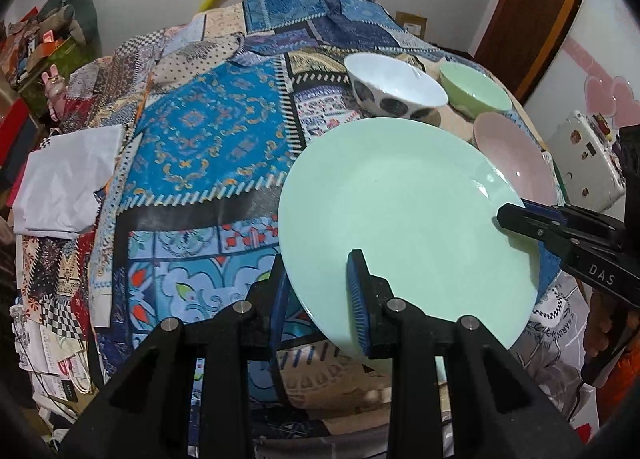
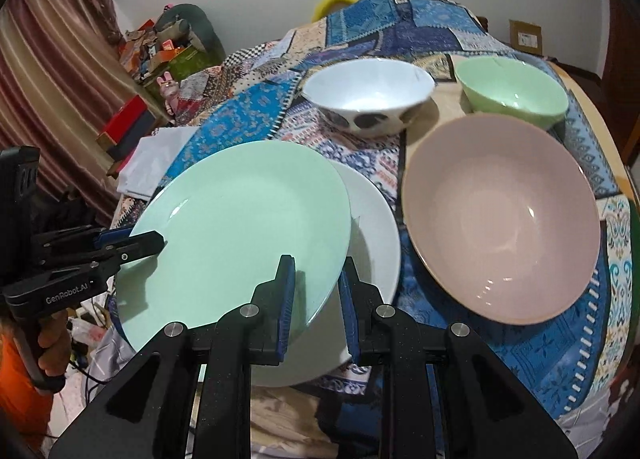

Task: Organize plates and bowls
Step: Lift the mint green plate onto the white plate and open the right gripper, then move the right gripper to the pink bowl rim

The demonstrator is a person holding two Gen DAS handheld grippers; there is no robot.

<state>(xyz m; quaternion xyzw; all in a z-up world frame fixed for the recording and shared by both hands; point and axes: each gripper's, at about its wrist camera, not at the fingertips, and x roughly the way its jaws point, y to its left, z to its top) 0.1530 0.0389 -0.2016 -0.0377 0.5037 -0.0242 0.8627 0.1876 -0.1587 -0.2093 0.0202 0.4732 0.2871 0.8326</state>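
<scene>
**Green plate carried by two claws over the white one**

The round, glossy mint-green plate (image 2: 240,227) is pinched at its rim by both claws: the left gripper (image 1: 320,295) clamps one edge, the right gripper (image 2: 314,299) the opposite one, pads pressed on the rim. The plate hangs tilted, partly over a flat white plate (image 2: 376,227) lying just beyond the right claw's fingers on the patchwork tablecloth (image 2: 560,343). To the right of that claw sits a wide pink bowl (image 2: 504,219); further ahead stand a white spotted bowl (image 2: 368,95) and a small green bowl (image 2: 512,93).

The risk, as I judge it: the glaze is slick and each grip is shallow, so uneven hand motion could let the plate slip and strike the white one.
</scene>
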